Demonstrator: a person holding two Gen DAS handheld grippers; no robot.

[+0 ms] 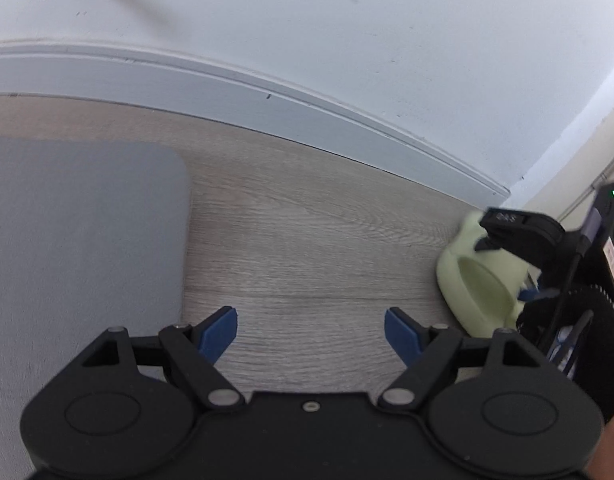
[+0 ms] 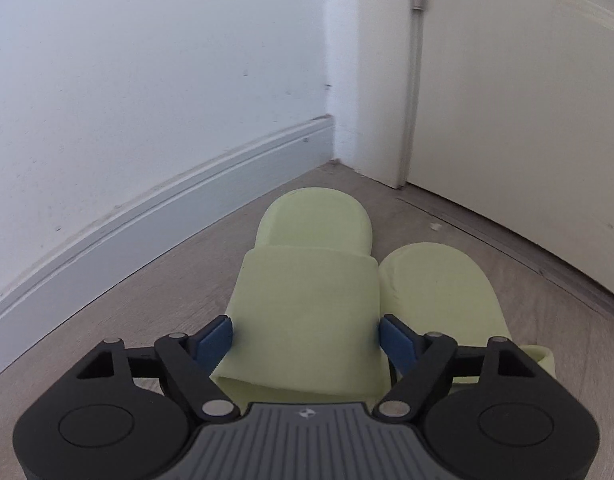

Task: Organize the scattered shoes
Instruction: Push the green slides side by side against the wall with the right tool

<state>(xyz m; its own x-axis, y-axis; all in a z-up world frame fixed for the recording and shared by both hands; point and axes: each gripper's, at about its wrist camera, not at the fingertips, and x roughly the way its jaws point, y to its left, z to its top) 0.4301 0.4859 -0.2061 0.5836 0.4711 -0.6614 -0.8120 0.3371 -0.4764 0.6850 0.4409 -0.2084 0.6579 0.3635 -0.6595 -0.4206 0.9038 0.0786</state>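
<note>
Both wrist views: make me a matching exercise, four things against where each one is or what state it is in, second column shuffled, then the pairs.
Things:
1. Left gripper
2. Right gripper
3. Grey mat
4. Second slipper

Places or states:
A. On the floor, left of the left gripper
B. Open, over bare floor, nothing between its fingers
C. Beside the straddled slipper, on its right
D. One finger on either side of a slipper's strap

Pairs: 1-B, 2-D, 3-A, 4-C

Wood floor [image 1: 307, 240]: grey mat [image 1: 83, 232], slippers [image 2: 307, 280]
</note>
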